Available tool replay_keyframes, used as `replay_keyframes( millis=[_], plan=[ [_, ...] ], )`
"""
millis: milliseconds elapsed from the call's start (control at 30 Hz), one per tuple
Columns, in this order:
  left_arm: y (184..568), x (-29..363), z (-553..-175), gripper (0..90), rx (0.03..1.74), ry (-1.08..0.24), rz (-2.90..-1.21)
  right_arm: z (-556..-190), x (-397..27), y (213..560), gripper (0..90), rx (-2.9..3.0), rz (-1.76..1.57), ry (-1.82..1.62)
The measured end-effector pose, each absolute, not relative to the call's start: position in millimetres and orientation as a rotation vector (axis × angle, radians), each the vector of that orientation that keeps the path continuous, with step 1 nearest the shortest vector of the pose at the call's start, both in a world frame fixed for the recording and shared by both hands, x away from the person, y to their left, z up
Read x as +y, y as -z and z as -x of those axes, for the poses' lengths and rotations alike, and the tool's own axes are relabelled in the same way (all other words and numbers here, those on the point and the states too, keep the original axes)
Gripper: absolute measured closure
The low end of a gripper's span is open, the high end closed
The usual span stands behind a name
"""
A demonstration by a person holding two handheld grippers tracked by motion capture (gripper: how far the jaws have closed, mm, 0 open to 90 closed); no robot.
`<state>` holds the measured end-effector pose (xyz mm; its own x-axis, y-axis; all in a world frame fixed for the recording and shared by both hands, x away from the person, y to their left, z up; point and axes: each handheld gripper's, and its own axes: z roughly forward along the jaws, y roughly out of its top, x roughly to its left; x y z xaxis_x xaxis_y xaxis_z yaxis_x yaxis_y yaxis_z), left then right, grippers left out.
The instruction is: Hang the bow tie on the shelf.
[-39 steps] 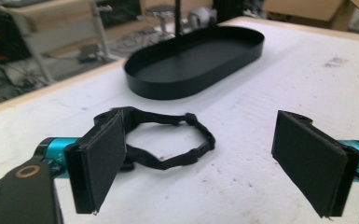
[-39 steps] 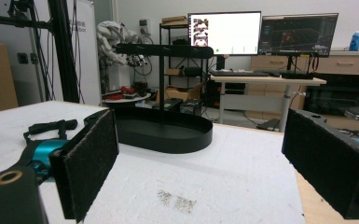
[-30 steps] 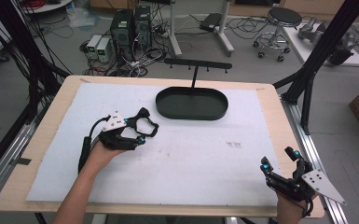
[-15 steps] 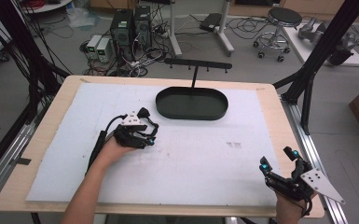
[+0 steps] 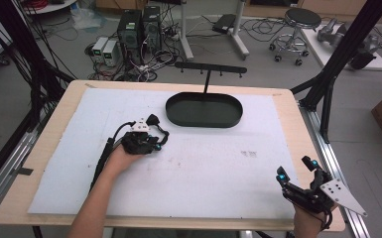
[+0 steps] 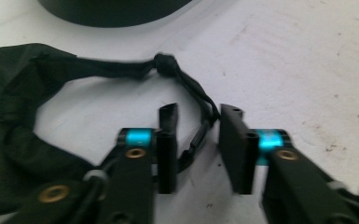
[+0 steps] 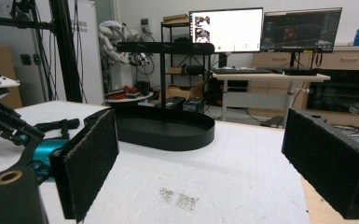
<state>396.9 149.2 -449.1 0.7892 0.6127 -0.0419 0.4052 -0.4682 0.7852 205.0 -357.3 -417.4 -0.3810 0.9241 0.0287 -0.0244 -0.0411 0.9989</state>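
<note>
Left gripper view: black fabric pouch (image 6: 14, 154) lies crumpled on white mat (image 6: 307, 70); its knotted drawstring (image 6: 200, 100) passes between the left gripper's (image 6: 198, 140) parted jaws. Right gripper (image 5: 297, 171) stands wide apart.

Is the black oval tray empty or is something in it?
Empty: the black oval tray shows a bare floor in the high view.

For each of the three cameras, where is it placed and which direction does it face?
High view: above the table's near side, facing forward-down; both forearms, left claw, right claw.
Left gripper view: on the left claw, facing black cord.
Right gripper view: on the right claw, facing oval tray.
Shared: oval tray.
</note>
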Motion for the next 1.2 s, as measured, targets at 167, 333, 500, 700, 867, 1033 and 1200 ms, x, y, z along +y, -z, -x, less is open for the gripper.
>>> replay_keyframes(
  millis=[167, 333, 500, 700, 867, 1033, 1200],
  plan=[
    [449, 148, -394, 86.2, 0.742, -0.348, -2.135, -205, -356, 417, 9.9, 1.455, -0.998, -1.532],
    [449, 146, -391, 86.8, 0.727, -0.384, -2.131, -205, -356, 417, 9.9, 1.457, -1.0, -1.531],
    [438, 147, -384, 86.9, 0.668, -0.465, -2.0, -206, -355, 418, 9.9, 1.458, -1.007, -1.535],
    [416, 146, -373, 86.9, 0.573, -0.581, -1.83, -206, -356, 418, 9.9, 1.464, -1.004, -1.534],
    [399, 145, -364, 86.9, 0.502, -0.665, -1.692, -206, -355, 418, 9.9, 1.464, -1.0, -1.537],
    [383, 144, -361, 87.0, 0.441, -0.651, -1.59, -206, -355, 418, 9.9, 1.463, -1.001, -1.538],
    [370, 142, -364, 86.9, 0.405, -0.644, -1.552, -206, -355, 419, 9.9, 1.466, -1.006, -1.539]
  ],
)
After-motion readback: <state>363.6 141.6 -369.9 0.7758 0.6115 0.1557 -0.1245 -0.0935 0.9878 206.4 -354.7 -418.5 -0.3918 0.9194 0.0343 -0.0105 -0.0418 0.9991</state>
